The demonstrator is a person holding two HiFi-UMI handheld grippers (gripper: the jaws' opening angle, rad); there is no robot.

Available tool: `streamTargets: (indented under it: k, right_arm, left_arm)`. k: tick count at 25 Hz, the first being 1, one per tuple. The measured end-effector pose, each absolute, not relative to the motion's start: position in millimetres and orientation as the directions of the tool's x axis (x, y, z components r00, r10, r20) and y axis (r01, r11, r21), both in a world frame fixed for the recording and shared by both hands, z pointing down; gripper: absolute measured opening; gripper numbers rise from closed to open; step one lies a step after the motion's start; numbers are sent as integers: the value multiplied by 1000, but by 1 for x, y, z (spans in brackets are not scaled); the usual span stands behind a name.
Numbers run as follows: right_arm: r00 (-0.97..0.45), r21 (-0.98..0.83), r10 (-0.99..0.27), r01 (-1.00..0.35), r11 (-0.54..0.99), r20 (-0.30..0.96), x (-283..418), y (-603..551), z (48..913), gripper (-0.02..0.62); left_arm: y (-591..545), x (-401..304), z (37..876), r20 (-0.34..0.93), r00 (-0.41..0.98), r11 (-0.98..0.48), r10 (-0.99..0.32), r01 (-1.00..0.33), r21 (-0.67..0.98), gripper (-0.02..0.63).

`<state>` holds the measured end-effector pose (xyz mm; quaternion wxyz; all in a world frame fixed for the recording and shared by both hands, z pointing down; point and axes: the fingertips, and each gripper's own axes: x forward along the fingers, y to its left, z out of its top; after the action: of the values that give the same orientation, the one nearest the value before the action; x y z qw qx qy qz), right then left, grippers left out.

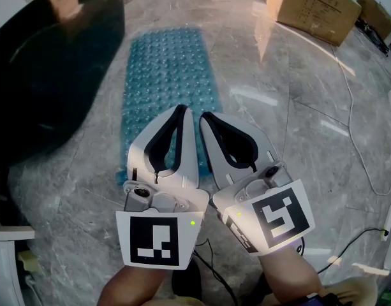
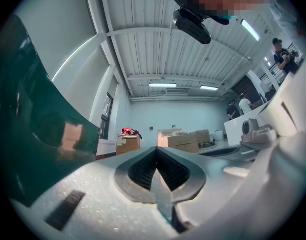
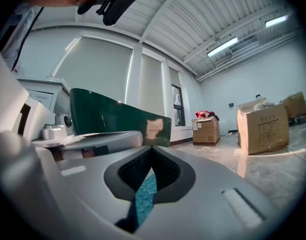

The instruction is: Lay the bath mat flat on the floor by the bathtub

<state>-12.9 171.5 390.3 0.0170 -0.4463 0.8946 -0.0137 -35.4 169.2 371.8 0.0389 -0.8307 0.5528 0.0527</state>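
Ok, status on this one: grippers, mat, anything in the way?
Left gripper and right gripper shut, empty, side by side. Bath mat flat on floor beside bathtub. Nothing on the visible mat.

A large cardboard box [image 1: 310, 5] stands at the far right, with a second box [image 1: 376, 11] just behind it. A white cable [image 1: 351, 116] trails past them, and a black cable [image 1: 351, 244] snakes closer in. By the far wall a smaller box [image 3: 206, 130] carries a red cloth [image 3: 205, 115]. Pale blinds [image 3: 98, 69] cover the windows, and strip lights [image 2: 161, 85] hang under the ribbed ceiling [image 2: 143, 49]. One person [image 2: 244, 104] stands far off, and another person [image 2: 281, 51] is nearer.
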Motion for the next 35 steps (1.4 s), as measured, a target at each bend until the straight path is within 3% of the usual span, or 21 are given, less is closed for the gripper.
streamTargets:
  k: [35]
  right_arm:
    - [-587, -21, -809, -809, 588, -34, -12, 170, 385, 9]
  left_arm:
    - [171, -38, 369, -135, 383, -384, -914, -923, -19, -9]
